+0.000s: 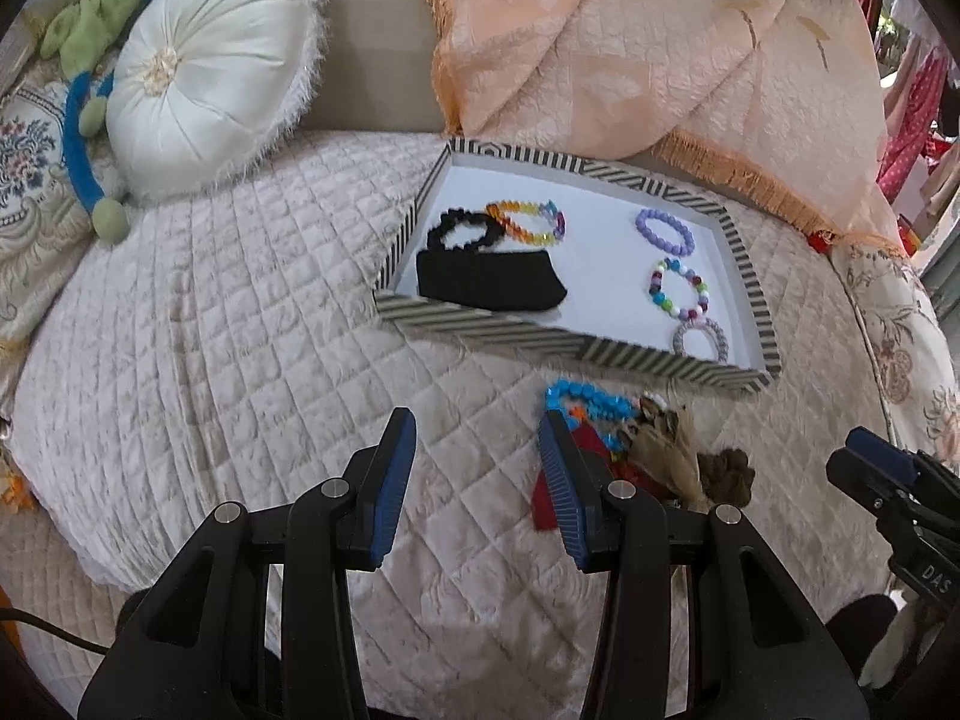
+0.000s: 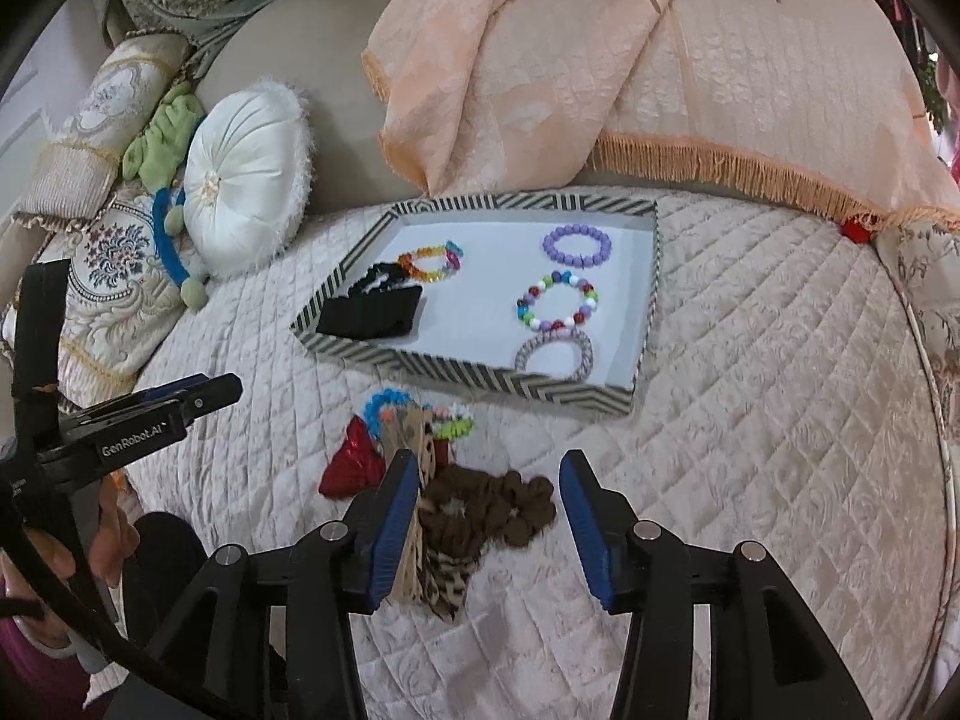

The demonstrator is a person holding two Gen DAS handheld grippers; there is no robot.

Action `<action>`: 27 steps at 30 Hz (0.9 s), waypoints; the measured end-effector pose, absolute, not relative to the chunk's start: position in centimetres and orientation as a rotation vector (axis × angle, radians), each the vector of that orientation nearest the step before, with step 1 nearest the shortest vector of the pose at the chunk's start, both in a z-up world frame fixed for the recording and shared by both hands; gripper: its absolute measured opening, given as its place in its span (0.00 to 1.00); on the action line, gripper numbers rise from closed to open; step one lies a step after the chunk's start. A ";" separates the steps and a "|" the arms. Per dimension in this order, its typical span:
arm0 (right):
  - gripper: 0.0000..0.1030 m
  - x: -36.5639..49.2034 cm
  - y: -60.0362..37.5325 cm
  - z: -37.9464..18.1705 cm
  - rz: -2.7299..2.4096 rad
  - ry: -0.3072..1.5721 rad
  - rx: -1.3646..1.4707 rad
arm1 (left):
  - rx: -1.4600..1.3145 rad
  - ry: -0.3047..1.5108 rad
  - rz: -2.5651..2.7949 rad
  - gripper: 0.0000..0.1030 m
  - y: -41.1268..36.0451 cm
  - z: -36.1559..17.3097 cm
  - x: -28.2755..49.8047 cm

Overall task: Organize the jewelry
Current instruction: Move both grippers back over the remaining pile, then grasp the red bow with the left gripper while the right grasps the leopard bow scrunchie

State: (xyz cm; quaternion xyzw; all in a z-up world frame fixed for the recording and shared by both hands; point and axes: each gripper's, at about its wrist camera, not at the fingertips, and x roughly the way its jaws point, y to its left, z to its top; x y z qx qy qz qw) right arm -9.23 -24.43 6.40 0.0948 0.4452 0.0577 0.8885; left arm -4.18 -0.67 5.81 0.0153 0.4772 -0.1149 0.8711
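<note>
**Brown scrunchie sits between your right fingers**

The brown scrunchie (image 2: pixel 501 507) lies on the quilted bedspread (image 2: pixel 750 420), at the near edge of the loose pile in front of the striped tray (image 2: pixel 645 300). It is straight ahead of your right gripper (image 2: pixel 489 510), low between the two spread blue pads and closer to the left one, with its long axis running across the gap from pad to pad. Your right gripper is released, holding nothing. The leopard-print piece (image 2: pixel 441 582) lies touching the scrunchie on its near side, partly under the left pad, so a close here may catch both.

Your left gripper (image 1: pixel 477 480) is also spread wide and empty, hovering over bare quilt; the pile, with the blue bead bracelet (image 1: pixel 591 402) and red piece (image 1: pixel 543 501), lies just off its right finger. The right hand is the nearer one to the scrunchie. The tray, beyond the pile, already holds several bracelets.
</note>
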 end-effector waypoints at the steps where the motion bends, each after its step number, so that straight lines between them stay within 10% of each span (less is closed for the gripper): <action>1: 0.46 -9.4 -24.4 6.1 0.127 0.934 0.198 | 0.030 1.005 -0.244 0.41 -0.6 5.6 -4.2; 20: 0.45 -6.1 -20.0 -1.1 0.287 1.070 0.151 | -0.015 1.129 -0.226 0.41 0.6 1.4 -2.9; 27: 0.21 -6.6 -20.9 -1.0 0.273 1.025 0.114 | -0.010 1.150 -0.251 0.41 -0.1 0.8 -2.9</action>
